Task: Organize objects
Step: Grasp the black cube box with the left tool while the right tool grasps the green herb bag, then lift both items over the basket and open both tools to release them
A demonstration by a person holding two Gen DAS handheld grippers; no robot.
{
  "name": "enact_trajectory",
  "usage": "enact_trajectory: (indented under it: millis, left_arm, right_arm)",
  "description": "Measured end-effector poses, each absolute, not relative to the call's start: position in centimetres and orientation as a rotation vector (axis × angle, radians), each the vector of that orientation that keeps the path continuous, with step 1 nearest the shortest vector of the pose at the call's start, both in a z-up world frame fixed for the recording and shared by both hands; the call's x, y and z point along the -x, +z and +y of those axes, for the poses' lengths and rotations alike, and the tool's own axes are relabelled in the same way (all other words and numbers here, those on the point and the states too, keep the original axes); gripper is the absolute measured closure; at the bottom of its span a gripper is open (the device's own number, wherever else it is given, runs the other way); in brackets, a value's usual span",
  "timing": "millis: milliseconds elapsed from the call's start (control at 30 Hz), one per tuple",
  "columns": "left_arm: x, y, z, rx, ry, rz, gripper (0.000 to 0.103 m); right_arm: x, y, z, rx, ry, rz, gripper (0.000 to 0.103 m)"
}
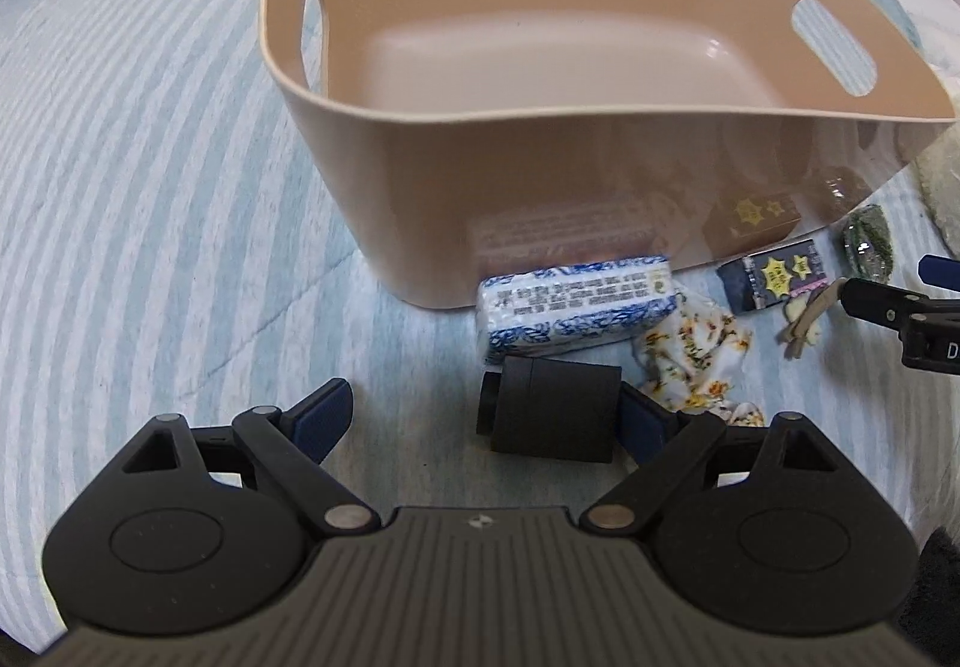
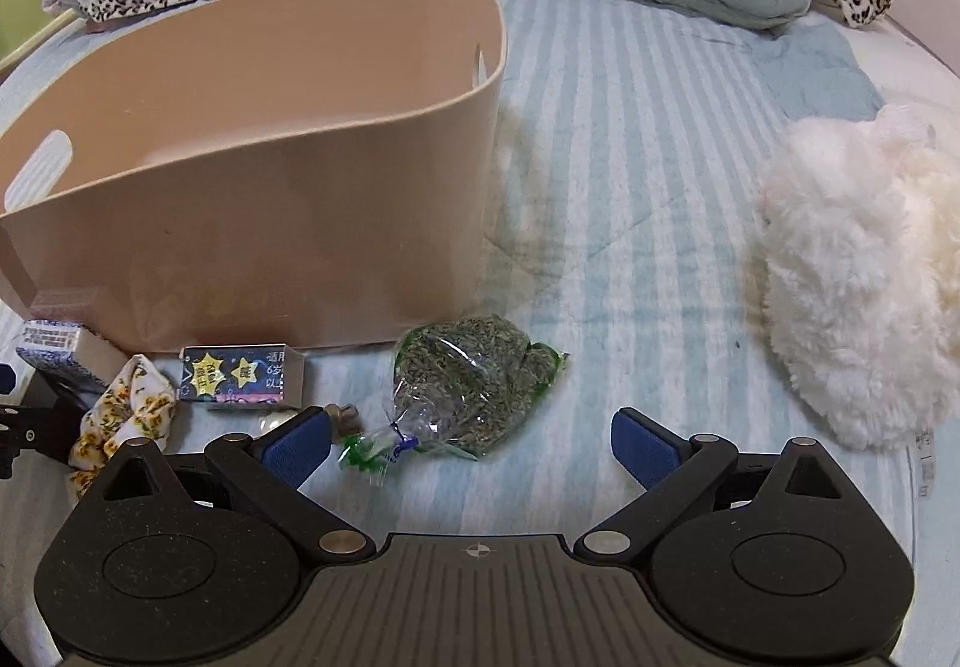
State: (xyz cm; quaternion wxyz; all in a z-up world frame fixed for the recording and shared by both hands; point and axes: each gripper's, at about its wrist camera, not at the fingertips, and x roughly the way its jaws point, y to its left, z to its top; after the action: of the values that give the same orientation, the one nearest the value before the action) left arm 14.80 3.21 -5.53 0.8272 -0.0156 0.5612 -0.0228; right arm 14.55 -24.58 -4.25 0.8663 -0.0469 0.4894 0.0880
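Left wrist view: my left tongs [image 1: 486, 418] are spread, holding nothing. A black cylinder [image 1: 555, 409] lies between the fingers, close against the right one, long axis crosswise to my reach. It sits on the bed just in front of the bin [image 1: 540, 169], with the blue-white packet [image 1: 573, 307] between them. Judgement: left side is nearer; shift right, then close.

Right wrist view: my right tongs [image 2: 474, 445] are spread, empty. The herb bag [image 2: 474, 385] lies just ahead, by the bin's [image 2: 270, 247] right front corner.
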Motion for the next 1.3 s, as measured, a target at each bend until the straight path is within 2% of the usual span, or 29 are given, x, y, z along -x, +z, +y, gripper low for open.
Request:
enact_trajectory:
  millis: [233,333,400,433,467,500,533,567,967,1300]
  left_arm:
    - [-14.8,-5.9,3.6,0.016,-0.046,1.2,0.026]
    - [-14.5,-5.7,3.6,0.008,-0.053,1.194,0.03]
    - [-14.2,-5.6,3.6,-0.005,-0.057,1.191,0.034]
    - [-14.1,-5.5,3.7,-0.01,-0.058,1.188,0.038]
    - [-13.9,-5.4,3.7,-0.014,-0.061,1.186,0.041]
    - [-13.8,-5.3,3.8,-0.017,-0.062,1.185,0.046]
    - [-13.7,-5.2,3.9,-0.019,-0.061,1.184,0.051]
    - [-13.6,-5.1,4.1,-0.018,-0.061,1.184,0.054]
    - [-11.3,-3.4,5.5,0.008,-0.049,1.166,0.056]
    - [-10.2,-0.8,5.0,0.015,-0.042,1.088,0.056]
  right_arm:
    - [-15.2,-4.7,-24.5,0.094,0.187,1.031,0.006]
    - [-15.2,-4.8,-24.7,0.072,0.212,1.033,0.015]
    - [-15.3,-4.8,-25.1,0.031,0.229,1.039,0.028]
    - [-15.3,-4.8,-25.3,0.016,0.231,1.042,0.031]
    - [-15.3,-4.8,-25.5,0.009,0.233,1.046,0.042]
    - [-15.3,-4.9,-25.6,0.019,0.219,1.056,0.058]
    - [-15.4,-5.1,-25.7,0.03,0.211,1.065,0.066]
    - [-15.3,-5.2,-25.8,0.031,0.208,1.073,0.085]
    - [-13.1,-3.7,-26.2,0.056,0.227,1.05,0.091]
    - [-9.6,0.5,-27.5,0.007,0.249,0.913,0.091]
